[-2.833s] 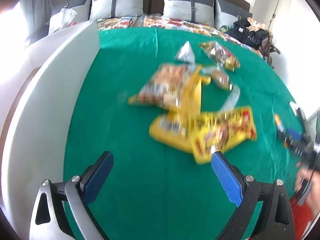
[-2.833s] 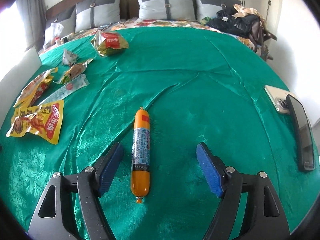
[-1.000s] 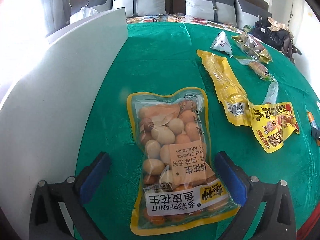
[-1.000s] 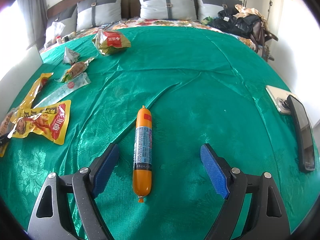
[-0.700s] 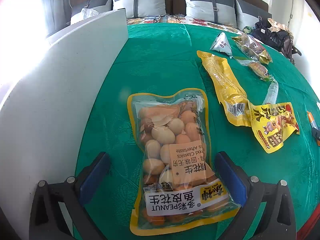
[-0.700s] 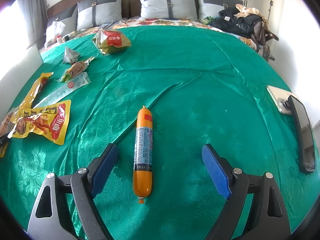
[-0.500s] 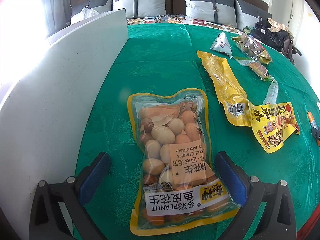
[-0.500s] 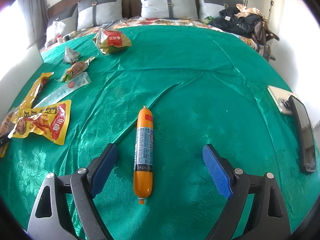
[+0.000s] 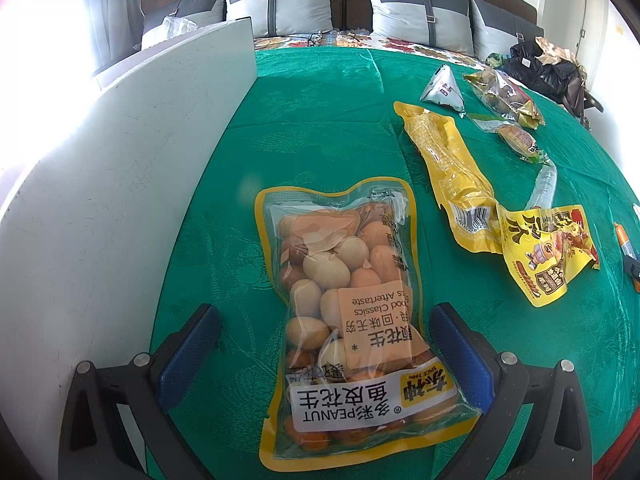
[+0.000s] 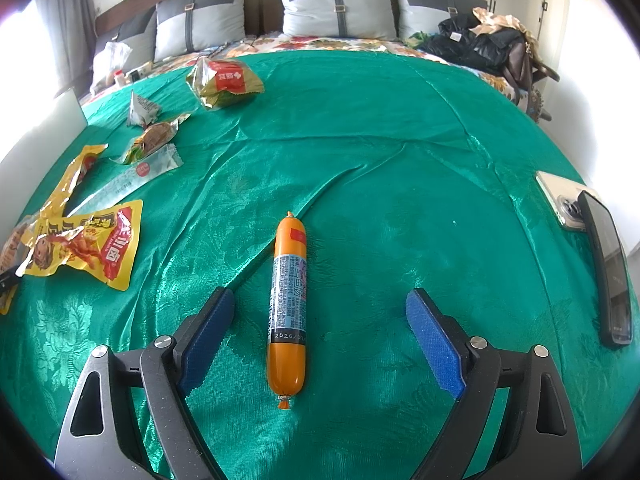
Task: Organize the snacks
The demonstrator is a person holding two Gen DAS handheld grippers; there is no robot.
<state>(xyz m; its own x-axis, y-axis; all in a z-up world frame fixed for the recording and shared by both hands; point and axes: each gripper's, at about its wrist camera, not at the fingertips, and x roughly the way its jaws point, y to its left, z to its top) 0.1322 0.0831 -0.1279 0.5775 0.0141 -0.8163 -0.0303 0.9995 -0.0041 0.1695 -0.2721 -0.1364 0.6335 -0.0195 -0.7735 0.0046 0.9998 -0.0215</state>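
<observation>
Left wrist view: left gripper point(image 9: 324, 350) jaws spread wide, straddling the peanut bag point(image 9: 352, 312) lying flat on the green bedspread point(image 9: 320, 120), pads clear of the bag on both sides, white board point(image 9: 120, 160) just to the left, yellow corn pack point(image 9: 448, 164) and yellow chicken-feet pouch point(image 9: 548, 252) to the right. Right wrist view: right gripper point(image 10: 320, 332) jaws also wide apart, gripping nothing, orange sausage stick point(image 10: 289, 300) lying on the bedspread between the pads, touching neither; two phones point(image 10: 592, 248) lie at the right edge, more snack packs at far left.
</observation>
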